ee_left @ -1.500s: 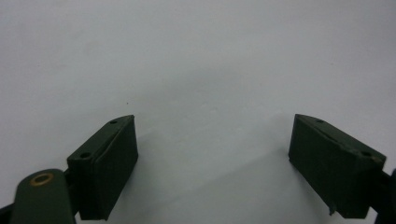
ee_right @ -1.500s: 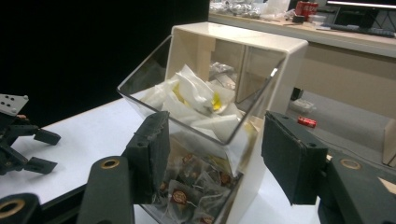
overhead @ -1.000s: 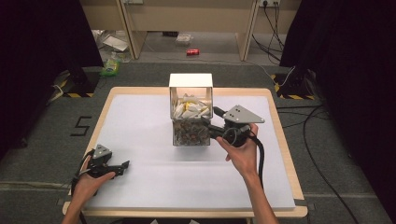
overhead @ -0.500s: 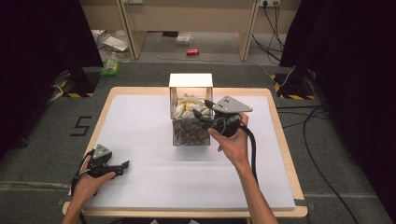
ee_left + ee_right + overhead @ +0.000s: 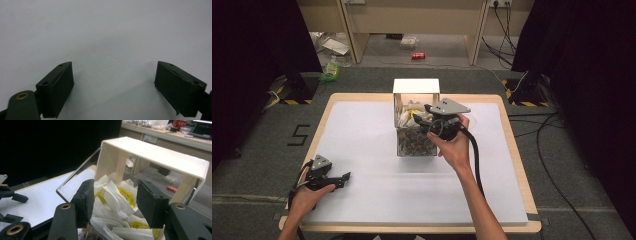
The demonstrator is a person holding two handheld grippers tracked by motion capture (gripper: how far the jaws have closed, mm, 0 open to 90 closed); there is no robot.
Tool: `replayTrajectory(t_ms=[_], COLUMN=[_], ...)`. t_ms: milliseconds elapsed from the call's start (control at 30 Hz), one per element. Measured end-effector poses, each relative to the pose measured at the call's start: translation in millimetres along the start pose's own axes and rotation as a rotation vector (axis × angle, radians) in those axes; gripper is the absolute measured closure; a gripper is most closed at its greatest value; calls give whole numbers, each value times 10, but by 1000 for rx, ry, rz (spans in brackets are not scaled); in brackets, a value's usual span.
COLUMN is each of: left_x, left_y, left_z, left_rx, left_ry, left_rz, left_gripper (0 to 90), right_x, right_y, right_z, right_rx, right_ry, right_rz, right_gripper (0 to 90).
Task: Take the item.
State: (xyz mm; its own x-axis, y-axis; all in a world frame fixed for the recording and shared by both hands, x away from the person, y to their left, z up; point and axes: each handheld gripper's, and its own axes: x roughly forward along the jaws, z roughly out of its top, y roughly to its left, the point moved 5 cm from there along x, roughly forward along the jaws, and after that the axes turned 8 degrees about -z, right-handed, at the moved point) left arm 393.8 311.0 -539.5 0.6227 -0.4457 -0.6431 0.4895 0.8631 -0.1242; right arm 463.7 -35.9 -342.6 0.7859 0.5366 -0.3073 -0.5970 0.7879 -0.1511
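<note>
1. The right tool (image 5: 428, 119) hangs over the open top of a clear box (image 5: 416, 142) at the middle of the table (image 5: 362, 135), its jaws pointing away from the person and down toward the white and yellow packets (image 5: 117, 197) heaped inside.
2. Its jaws stand about half open and have just been closing; in the right gripper view the packets lie straight ahead between and below the pads, none yet pressed.
3. This tool is plainly the nearer one; the left tool (image 5: 343, 177) rests wide open and empty near the table's front left corner, well apart from the box.
4. The box's white frame (image 5: 160, 153) arches over its far side, and the clear wall edge (image 5: 75, 176) runs just beside the left pad; both could catch a jaw on the way down.
</note>
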Motion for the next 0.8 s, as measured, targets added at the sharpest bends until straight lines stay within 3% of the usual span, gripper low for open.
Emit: replayTrajectory(t_ms=[167, 467, 800], left_x=[0, 0, 0], left_y=[0, 0, 0], left_z=[0, 0, 0], left_rx=[0, 0, 0], left_ry=[0, 0, 0], left_rz=[0, 0, 0], left_gripper=[147, 147, 147], right_x=[64, 80, -3], right_y=[-18, 9, 27], right_z=[-52, -57, 27], right_rx=[-5, -47, -65], right_ry=[45, 52, 14], right_rz=[-6, 7, 6], right_gripper=[630, 825, 870])
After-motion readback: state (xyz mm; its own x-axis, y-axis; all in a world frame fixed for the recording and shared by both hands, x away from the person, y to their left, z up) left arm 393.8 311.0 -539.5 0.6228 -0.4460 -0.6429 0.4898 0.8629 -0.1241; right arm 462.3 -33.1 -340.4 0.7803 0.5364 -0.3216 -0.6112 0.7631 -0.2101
